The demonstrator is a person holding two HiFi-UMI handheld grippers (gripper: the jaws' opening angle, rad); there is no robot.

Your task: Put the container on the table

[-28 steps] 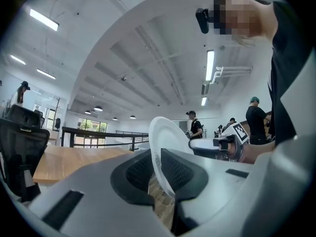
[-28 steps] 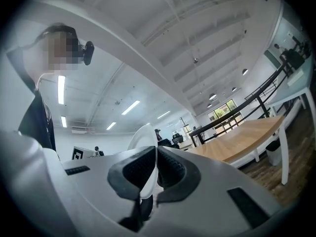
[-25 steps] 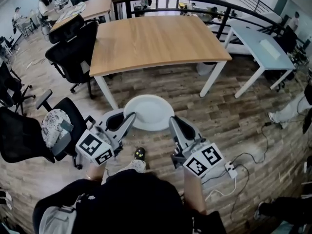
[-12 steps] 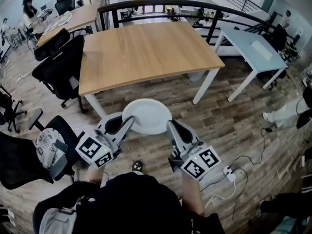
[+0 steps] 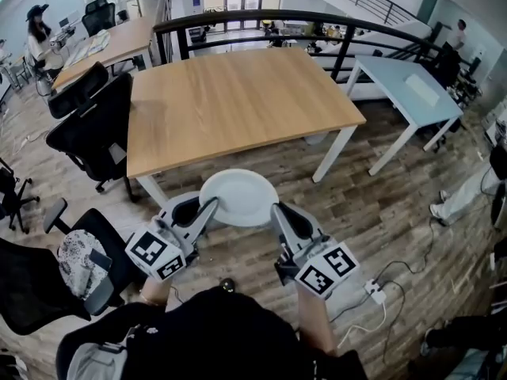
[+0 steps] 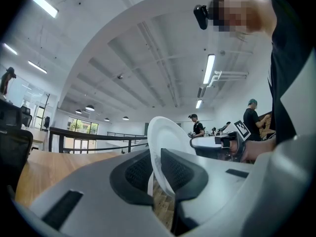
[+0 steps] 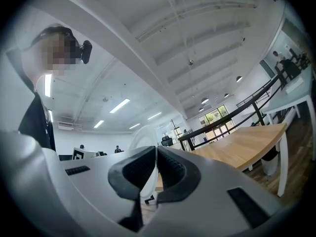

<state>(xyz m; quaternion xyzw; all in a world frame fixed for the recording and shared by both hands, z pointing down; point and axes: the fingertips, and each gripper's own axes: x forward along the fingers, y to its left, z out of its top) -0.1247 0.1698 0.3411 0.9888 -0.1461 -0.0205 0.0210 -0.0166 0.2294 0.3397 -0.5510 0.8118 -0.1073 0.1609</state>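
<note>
Container: white, round and shallow, plate-like with a low rim [image 5: 239, 196]; held in the air between the two tongs, above the floor [image 5: 380, 204], in front of the near edge of the desk [image 5: 238, 101] and not resting on it
Desk: light wood top on white legs
Room: wood-plank floor, black office chairs [image 5: 87, 129] at the left, a black railing [image 5: 261, 16] behind the desk, a pale blue second desk [image 5: 396, 81] at the right
Left tongs [image 5: 207, 207]: clamped on the container's left rim, pads pressing its thin edge
Right tongs [image 5: 279, 210]: jaws nearly together, clamped on the right rim
</note>
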